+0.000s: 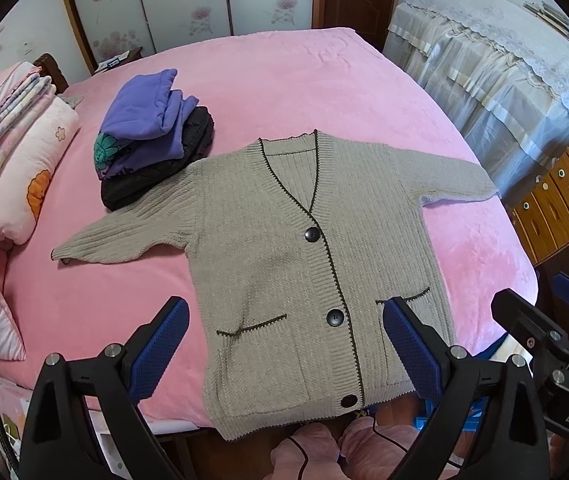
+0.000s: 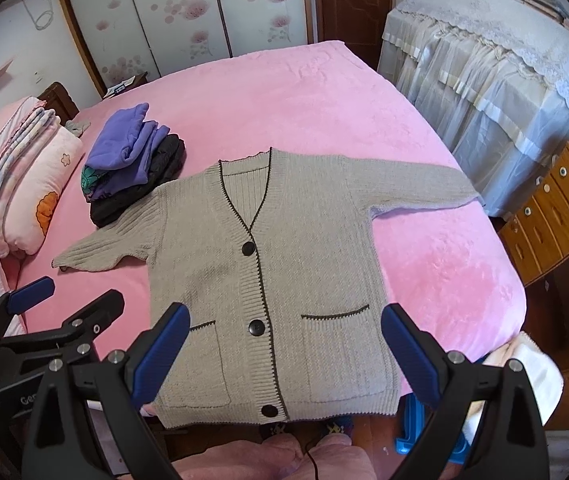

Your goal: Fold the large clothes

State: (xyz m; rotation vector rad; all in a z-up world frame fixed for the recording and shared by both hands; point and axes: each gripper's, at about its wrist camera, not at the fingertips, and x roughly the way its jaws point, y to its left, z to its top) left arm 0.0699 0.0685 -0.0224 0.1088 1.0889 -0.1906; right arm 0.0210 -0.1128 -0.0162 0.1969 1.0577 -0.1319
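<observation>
Open left gripper [image 1: 284, 344], cardigan [image 1: 284, 248], seemingly folded clothes pile [image 1: 152, 140]

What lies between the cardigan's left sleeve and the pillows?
Only bare pink blanket lies between the cardigan sleeve and the pillows, as the left wrist view shows.

Beige cardigan [image 2: 284, 280] flat on pink bed [image 2: 304, 100]
</observation>
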